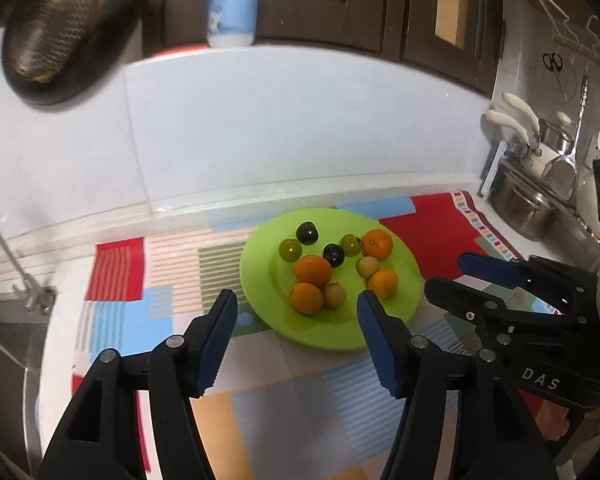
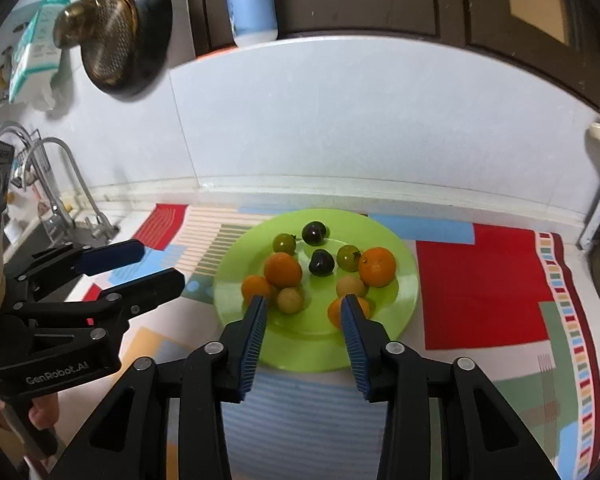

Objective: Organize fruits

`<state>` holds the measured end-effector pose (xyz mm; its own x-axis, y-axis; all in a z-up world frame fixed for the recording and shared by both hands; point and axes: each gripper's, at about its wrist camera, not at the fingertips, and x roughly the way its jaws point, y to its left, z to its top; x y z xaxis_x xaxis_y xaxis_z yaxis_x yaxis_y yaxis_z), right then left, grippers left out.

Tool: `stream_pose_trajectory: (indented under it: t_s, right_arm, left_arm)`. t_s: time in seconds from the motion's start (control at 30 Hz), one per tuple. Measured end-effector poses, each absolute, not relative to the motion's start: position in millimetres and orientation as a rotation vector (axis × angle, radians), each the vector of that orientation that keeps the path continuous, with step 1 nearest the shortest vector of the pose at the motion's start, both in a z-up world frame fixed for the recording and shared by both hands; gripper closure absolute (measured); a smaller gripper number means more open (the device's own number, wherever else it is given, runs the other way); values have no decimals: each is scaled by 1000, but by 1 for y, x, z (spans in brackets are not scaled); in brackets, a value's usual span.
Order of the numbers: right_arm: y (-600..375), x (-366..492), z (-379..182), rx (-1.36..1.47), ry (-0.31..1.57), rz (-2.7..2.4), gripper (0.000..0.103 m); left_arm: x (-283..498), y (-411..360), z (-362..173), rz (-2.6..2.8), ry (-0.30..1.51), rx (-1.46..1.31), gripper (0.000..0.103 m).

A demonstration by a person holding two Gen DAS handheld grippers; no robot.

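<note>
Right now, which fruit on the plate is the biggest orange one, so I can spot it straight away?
Find the green plate on the patterned cloth. On its right side, towards the red patch, sits the largest orange fruit, beside a green fruit. It is the only orange fruit on the far right, rounder and bigger than the other three.

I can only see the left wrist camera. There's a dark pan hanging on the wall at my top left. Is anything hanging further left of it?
Observer: Yes, the right wrist camera shows a pale green and white packet hanging beside the pan.
Operator: And that thin pipe at my left edge?
Observer: It is a curved metal tap, standing left of the patterned cloth.
Operator: Is anything written on the gripper whose camera I'm using?
Observer: Yes, the left gripper has GenRobot.AI on its body. Its jaws are open with nothing between them.
</note>
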<state>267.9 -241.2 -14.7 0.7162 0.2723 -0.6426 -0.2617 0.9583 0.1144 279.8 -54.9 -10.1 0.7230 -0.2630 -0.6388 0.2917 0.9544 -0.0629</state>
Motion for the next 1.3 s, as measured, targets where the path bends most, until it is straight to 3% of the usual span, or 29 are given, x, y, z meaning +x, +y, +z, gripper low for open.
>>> stream_pose_trajectory:
  t_s: [0.23, 0.63, 1.3]
  right_arm:
    - [-244, 226, 6, 28, 661, 287, 46]
    - [-254, 151, 33, 57, 590, 244, 41]
    - [-251, 61, 54, 55, 532, 245, 41]
  left_arm:
    - [239, -52, 9, -270, 647, 33, 30]
    - [158, -50, 40, -216, 535, 65, 10]
    - [70, -36, 65, -182, 466, 59, 2]
